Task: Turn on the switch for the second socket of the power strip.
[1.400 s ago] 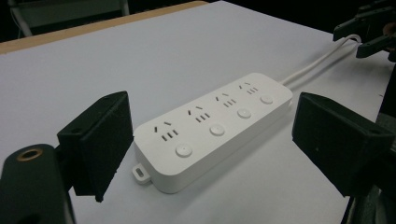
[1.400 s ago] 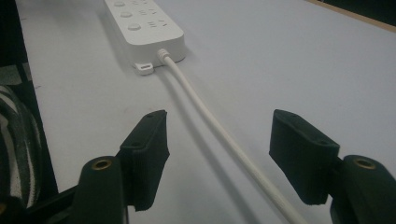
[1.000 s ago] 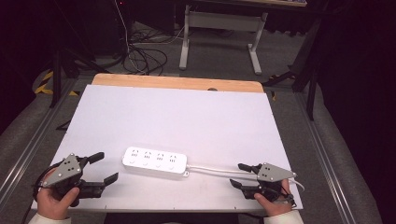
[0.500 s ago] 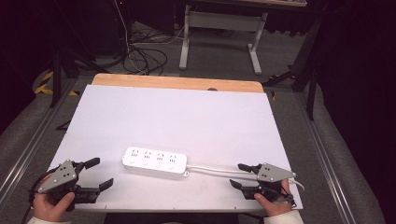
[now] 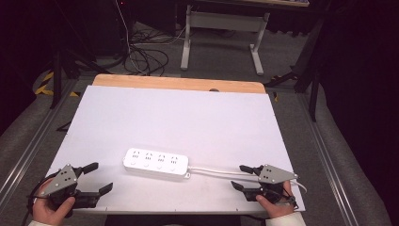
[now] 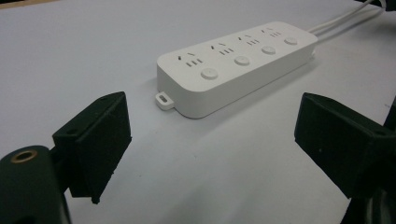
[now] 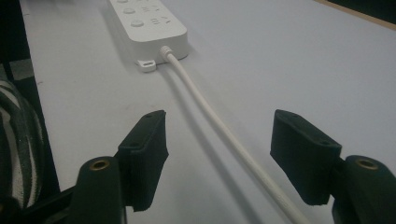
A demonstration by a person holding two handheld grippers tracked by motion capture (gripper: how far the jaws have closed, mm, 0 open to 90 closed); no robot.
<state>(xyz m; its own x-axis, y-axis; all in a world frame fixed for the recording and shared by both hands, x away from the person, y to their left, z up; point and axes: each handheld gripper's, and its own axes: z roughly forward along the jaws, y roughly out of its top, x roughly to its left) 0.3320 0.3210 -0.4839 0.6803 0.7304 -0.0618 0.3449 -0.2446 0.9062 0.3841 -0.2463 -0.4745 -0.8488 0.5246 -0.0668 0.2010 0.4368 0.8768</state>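
The right gripper (image 5: 244, 177) rests at the near right corner of the table, its 2 black jaws parted with the white cable (image 7: 219, 130) running between them; the pads stand clear of it on both sides, so nothing is gripped. The jaws have just been opening a little around that cable. The left gripper (image 5: 99, 177) sits at the near left corner, its 2 jaws spread wide over bare tabletop and holding nothing. The jaw pads are blocky, matte black, with small screw holes in their faces. The power strip (image 5: 156, 164) lies flat between the 2 grippers, slightly nearer the left one and well apart from both, its long side roughly parallel to the near edge. It is a smooth, white, rounded-cornered plastic bar with 4 socket groups, 4 round buttons (image 6: 209, 73) and a small mounting tab (image 6: 164, 100) at each end. Its round, glossy cable leaves the right end and trails right toward the near right corner. The table (image 5: 188, 117) has a plain matte white top with a strip of light wood (image 5: 179, 84) along the far edge. The far half of the surface is open, and the table's left and right edges are well away from the strip.
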